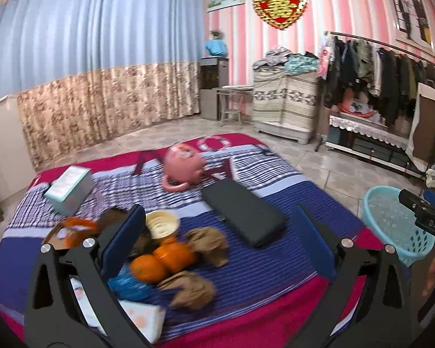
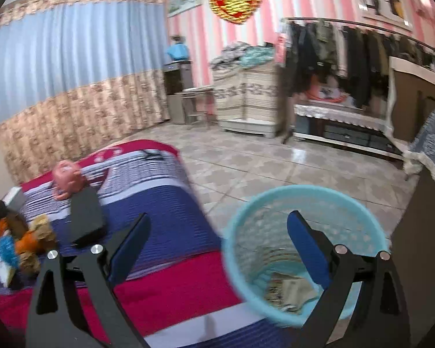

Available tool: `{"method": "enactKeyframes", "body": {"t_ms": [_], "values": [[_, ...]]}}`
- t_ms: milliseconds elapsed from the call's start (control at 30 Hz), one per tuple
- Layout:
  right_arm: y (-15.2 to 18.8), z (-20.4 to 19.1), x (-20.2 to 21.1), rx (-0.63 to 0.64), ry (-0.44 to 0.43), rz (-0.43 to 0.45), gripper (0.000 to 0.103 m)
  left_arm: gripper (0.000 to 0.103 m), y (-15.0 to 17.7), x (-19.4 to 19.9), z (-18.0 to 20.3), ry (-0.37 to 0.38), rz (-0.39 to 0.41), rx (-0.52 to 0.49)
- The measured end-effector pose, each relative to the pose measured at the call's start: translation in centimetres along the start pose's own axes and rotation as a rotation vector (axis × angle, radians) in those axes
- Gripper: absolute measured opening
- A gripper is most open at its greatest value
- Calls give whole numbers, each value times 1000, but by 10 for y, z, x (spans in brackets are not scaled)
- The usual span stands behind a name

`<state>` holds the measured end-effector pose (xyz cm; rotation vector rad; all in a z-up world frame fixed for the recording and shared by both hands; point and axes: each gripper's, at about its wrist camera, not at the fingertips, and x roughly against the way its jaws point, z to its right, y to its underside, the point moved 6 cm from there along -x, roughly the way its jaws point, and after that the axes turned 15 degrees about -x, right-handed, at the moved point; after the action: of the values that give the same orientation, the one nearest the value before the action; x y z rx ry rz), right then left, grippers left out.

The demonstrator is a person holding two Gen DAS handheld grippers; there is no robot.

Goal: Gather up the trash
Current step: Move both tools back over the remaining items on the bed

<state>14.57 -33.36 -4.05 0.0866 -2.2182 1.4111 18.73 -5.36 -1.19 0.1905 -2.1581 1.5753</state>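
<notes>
Bed (image 1: pixel 246 261) bearing crumpled brown paper (image 1: pixel 208 243) beside oranges (image 1: pixel 162 261) under the wide-open, empty left gripper (image 1: pixel 217 246), while the right gripper (image 2: pixel 217 249), likewise spread and empty, hangs over the turquoise basket (image 2: pixel 246 211) on the floor at right, scraps (image 2: pixel 290 290) inside.

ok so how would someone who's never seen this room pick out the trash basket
Start at the bed with the red and blue striped blanket, then look to the tiled floor just off its side nearest the clothes rack. The trash basket stands there upright with some paper scraps at the bottom. It is the only light blue, round plastic thing with perforated walls.
</notes>
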Motion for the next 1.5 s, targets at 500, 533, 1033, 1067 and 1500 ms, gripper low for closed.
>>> {"method": "enactKeyframes", "body": {"t_ms": [500, 533, 1033, 1067, 1500], "values": [[54, -100, 15, 160, -153, -40, 98, 97, 80, 26, -121, -170, -103, 87], [57, -104, 14, 174, -157, -45, 98, 97, 85, 26, -128, -177, -121, 86], [102, -158, 9, 313, -235, -126, 98, 97, 132, 18, -143, -142, -235, 15], [106, -163, 8, 317, -244, -137, 98, 97, 132, 19, -143, -153, -226, 7], [167, -221, -13, 402, -357, -310, 91, 97, 136, 18, -160, -162, -217, 85]]}}
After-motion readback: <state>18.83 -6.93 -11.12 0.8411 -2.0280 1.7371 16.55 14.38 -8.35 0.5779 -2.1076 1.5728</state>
